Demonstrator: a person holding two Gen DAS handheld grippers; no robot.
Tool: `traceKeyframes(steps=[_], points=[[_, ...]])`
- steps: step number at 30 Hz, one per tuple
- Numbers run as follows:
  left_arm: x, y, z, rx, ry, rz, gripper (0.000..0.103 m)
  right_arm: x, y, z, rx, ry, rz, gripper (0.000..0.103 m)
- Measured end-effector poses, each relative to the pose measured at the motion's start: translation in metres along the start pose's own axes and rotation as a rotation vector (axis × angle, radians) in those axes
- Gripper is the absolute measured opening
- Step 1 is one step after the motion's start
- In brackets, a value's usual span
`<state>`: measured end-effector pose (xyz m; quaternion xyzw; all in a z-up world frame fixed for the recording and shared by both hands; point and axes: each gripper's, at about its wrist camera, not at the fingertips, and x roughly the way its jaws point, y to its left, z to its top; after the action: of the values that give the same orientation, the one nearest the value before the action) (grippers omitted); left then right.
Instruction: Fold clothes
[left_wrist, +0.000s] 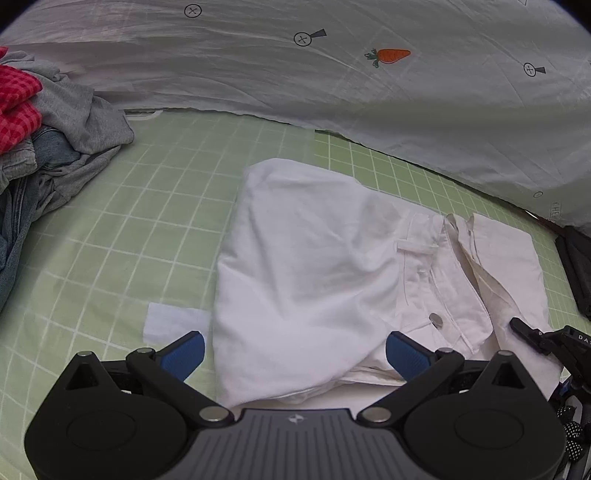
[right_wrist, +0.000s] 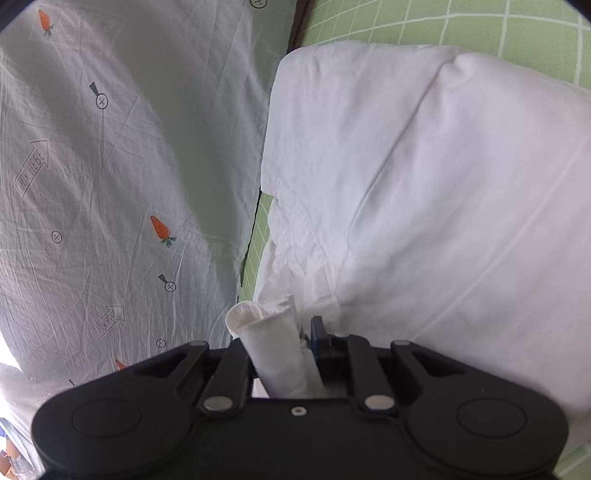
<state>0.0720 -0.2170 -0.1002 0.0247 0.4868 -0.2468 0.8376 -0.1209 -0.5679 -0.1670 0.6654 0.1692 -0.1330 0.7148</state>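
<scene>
The white trousers (left_wrist: 314, 273) lie partly folded on the green checked sheet (left_wrist: 147, 206), in the middle of the left wrist view. Their waistband with a metal button (left_wrist: 437, 319) is on the right side, and one leg is folded over the top.

The left gripper (left_wrist: 295, 354) is just above the near edge of the trousers. Its jaws are spread wide, and the blue pads (left_wrist: 184, 352) hold nothing between them.

The right gripper (right_wrist: 280, 347) is clamped on a bunched corner of the trousers (right_wrist: 424, 184); the cloth comes up between its jaws as a small roll. In the left wrist view this gripper (left_wrist: 524, 330) shows at the right edge of the garment.

A white duvet with carrot print (left_wrist: 332, 74) lies behind the trousers. A pile of clothes (left_wrist: 55, 140), grey, red checked and denim, is at the far left, well apart from the trousers.
</scene>
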Motion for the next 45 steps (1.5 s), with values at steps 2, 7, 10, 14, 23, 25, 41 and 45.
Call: traceKeyframes(steps=[2,7,10,14,23,25,41,45], points=[[0.004,-0.006,0.0,0.015,0.007,-0.012,0.103,0.0,-0.004,-0.005,-0.007,0.013,-0.035,0.026],[0.01,-0.016,0.0,0.063,0.017,-0.039,0.103,-0.005,-0.018,-0.008,0.09,0.019,-0.008,0.038],[0.01,-0.016,0.0,0.062,0.016,-0.044,0.103,-0.009,-0.01,-0.002,0.107,0.001,0.024,0.062],[0.011,-0.01,-0.002,0.035,0.02,-0.031,0.103,-0.021,0.017,0.009,-0.033,-0.055,-0.066,0.082],[0.015,0.014,0.0,-0.057,0.037,0.03,0.103,-0.007,0.06,-0.024,-0.89,-0.17,-0.749,0.098],[0.016,0.02,0.002,-0.07,0.037,0.049,0.103,0.004,0.053,-0.036,-1.003,-0.138,-0.853,0.098],[0.042,0.058,-0.001,-0.189,0.102,0.01,0.103,0.01,0.037,-0.031,-0.935,-0.172,-0.839,0.103],[0.05,0.057,0.0,-0.196,0.119,-0.015,0.103,0.012,0.039,-0.028,-0.921,-0.152,-0.842,0.103]])
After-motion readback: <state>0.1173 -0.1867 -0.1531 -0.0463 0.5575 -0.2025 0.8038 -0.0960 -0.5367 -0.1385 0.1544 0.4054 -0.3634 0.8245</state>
